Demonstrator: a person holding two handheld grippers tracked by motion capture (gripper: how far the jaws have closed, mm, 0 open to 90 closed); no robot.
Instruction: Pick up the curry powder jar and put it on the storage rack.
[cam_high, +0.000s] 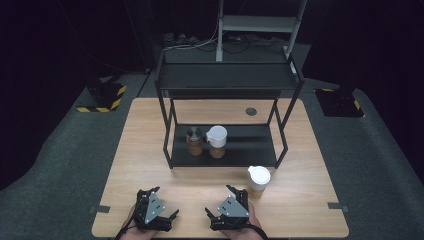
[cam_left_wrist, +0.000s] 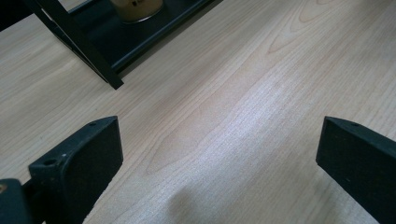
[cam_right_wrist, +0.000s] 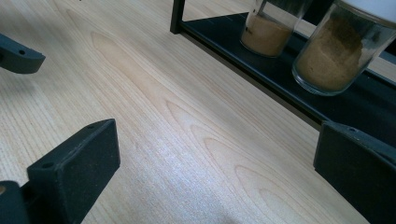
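Both grippers rest low at the table's near edge, a hand behind each. My left gripper (cam_high: 166, 202) is open, and its own view shows its jaws (cam_left_wrist: 219, 154) wide apart over bare wood. The right gripper (cam_high: 219, 200) is open too, with nothing between its jaws (cam_right_wrist: 217, 161). On the lower shelf of a black two-tier rack (cam_high: 225, 152) stand a black-lidded spice jar (cam_high: 194, 142) (cam_right_wrist: 268, 32) and a white-lidded one (cam_high: 217, 141) (cam_right_wrist: 338, 56), both holding brown powder. Another white-lidded jar (cam_high: 258, 181) stands on the table, just right of the right gripper.
The rack's upper shelf (cam_high: 227, 77) is bare. A rack leg (cam_left_wrist: 93, 60) and the base of a jar (cam_left_wrist: 135, 7) lie ahead of the left gripper. A jaw of the left gripper (cam_right_wrist: 18, 56) shows at the left of the right gripper view. A round grommet (cam_high: 251, 111) sits behind the rack.
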